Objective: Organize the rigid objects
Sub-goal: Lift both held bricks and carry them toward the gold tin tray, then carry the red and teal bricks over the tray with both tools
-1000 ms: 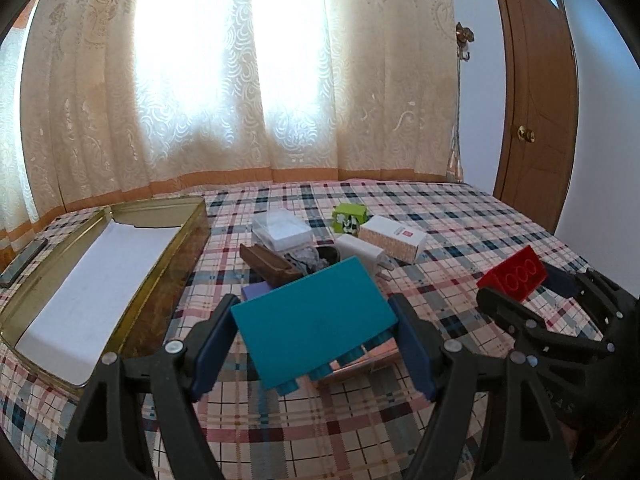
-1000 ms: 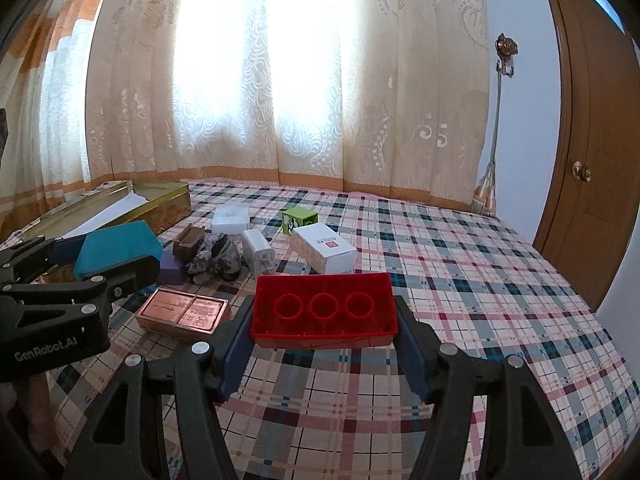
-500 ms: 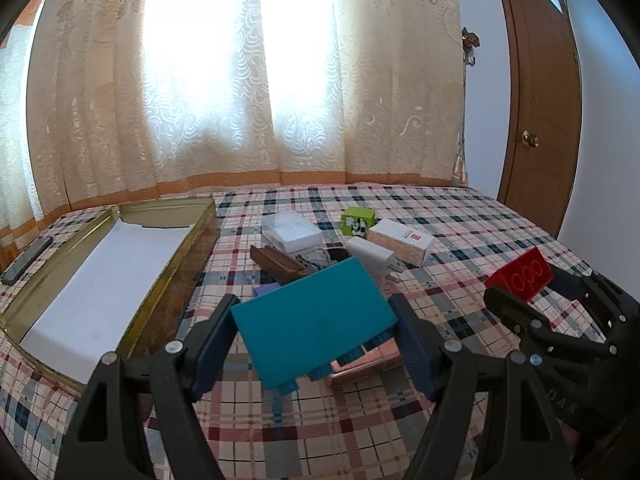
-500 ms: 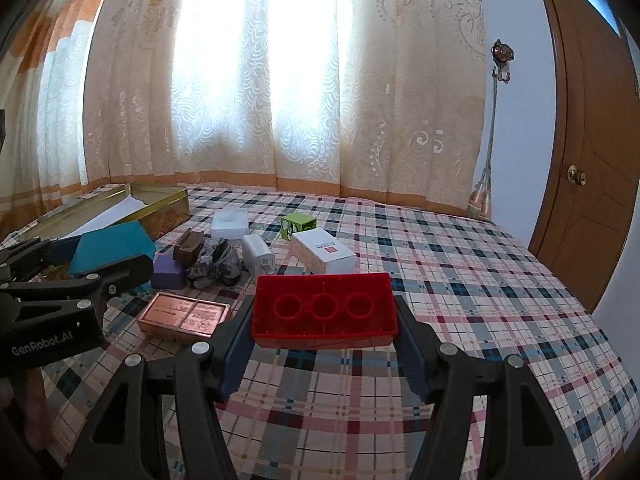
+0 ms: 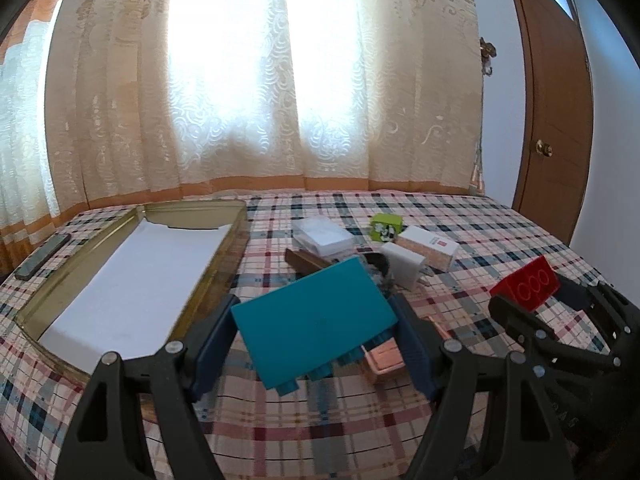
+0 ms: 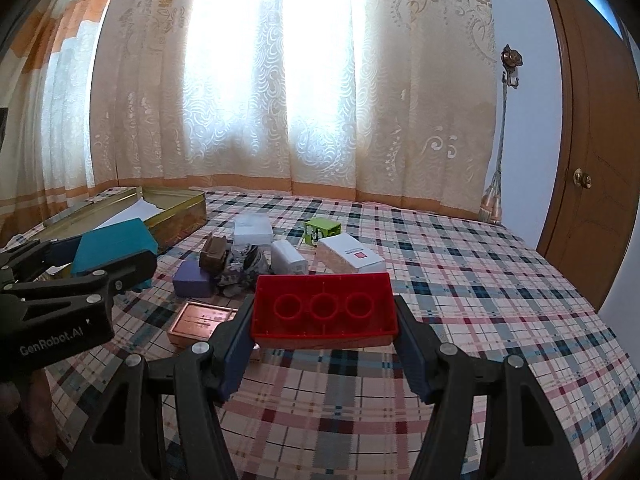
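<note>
A: Rigid objects are getting sorted here, and the gold tin (image 5: pixel 208 280) is sitting open on the bed (image 6: pixel 480 280), probably as the drop spot.

B: Yeah. The left tool (image 5: pixel 316 344) is pinching the teal block (image 5: pixel 312 320) tilted, right beside the tin's rim, likely lining up for it.

A: And the right tool (image 6: pixel 324 332) is gripping the red brick (image 6: pixel 324 312) hollow side up, hanging above the bed. The copper plate (image 6: pixel 202 320) and little boxes are waiting in a pile.

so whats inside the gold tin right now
Only a white liner sheet shows in the gold tin, with bare gold base at the far end. Whatever lies under the sheet is hidden.
</note>
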